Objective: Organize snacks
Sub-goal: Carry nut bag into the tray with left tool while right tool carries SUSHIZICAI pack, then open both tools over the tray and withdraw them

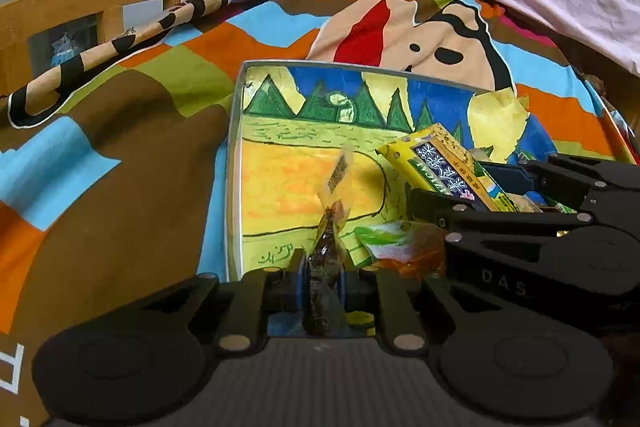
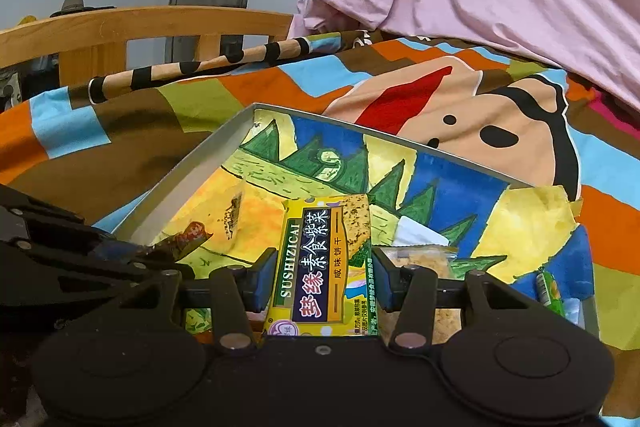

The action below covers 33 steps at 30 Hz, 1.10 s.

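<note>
Both claws are loaded: my left claw (image 1: pixel 322 279), low centre of its own view, is pinched nearly closed on a dark snack in a clear twisted wrapper (image 1: pixel 326 247), and my right claw (image 2: pixel 320 281) stands about half open with its pads against the sides of a yellow seaweed cracker packet (image 2: pixel 320 263), low centre of the right view. Each is poised over the shallow box (image 1: pixel 236 163) lined with a child's landscape drawing, which sits on the bed's bright patchwork cover (image 1: pixel 120 131). At the lower right of the box several snacks are already heaped: a green-and-orange packet (image 1: pixel 394 243), a crumbly biscuit pack (image 2: pixel 420 259) and a small green packet (image 2: pixel 550 291) by the right wall. I judge the sorting to be well under way but unfinished, as these two pieces are not yet set down and the left half of the box floor lies bare. Whether more snacks wait outside the box I cannot tell.
</note>
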Each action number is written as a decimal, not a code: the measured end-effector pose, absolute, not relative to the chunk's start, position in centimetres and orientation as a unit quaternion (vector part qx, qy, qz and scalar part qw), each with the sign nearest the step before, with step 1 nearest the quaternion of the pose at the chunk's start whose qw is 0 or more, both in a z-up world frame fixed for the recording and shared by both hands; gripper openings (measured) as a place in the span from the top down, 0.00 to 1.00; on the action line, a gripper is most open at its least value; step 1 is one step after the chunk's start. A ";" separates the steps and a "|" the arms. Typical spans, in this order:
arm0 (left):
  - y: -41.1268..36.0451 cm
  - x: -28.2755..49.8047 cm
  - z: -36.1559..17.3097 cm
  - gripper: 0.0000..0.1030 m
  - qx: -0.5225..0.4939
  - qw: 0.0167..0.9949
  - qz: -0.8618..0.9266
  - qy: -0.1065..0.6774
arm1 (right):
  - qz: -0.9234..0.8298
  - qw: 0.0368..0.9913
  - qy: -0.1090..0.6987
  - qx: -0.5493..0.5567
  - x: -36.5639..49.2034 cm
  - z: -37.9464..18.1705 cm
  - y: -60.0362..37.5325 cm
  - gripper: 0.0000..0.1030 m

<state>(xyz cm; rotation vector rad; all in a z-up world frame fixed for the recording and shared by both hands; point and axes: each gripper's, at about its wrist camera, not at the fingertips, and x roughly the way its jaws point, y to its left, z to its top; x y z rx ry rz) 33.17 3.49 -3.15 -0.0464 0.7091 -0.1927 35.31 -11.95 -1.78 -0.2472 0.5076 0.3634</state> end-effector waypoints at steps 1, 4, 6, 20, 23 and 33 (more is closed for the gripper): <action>3.6 33.1 -3.1 0.84 -0.025 0.933 -0.094 0.347 | 0.178 0.944 0.250 -0.121 35.3 -1.8 -11.9 0.50; 3.8 33.0 -3.0 0.72 -0.030 0.932 -0.092 0.349 | 0.179 0.944 0.250 -0.121 35.2 -1.7 -11.9 0.46; 4.1 32.7 -2.8 0.59 -0.039 0.933 -0.089 0.347 | 0.175 0.946 0.244 -0.122 35.1 -1.5 -12.0 0.42; 5.7 28.2 0.4 0.16 -0.077 0.956 -0.070 0.275 | 0.159 0.961 0.203 -0.101 31.9 2.4 -14.9 0.19; 5.5 26.7 1.5 0.08 -0.074 0.960 -0.064 0.261 | 0.156 0.964 0.190 -0.103 30.5 3.4 -15.9 0.16; 4.0 20.0 4.3 0.00 -0.072 0.978 -0.015 0.196 | 0.156 0.973 0.140 -0.093 23.9 7.6 -20.1 0.01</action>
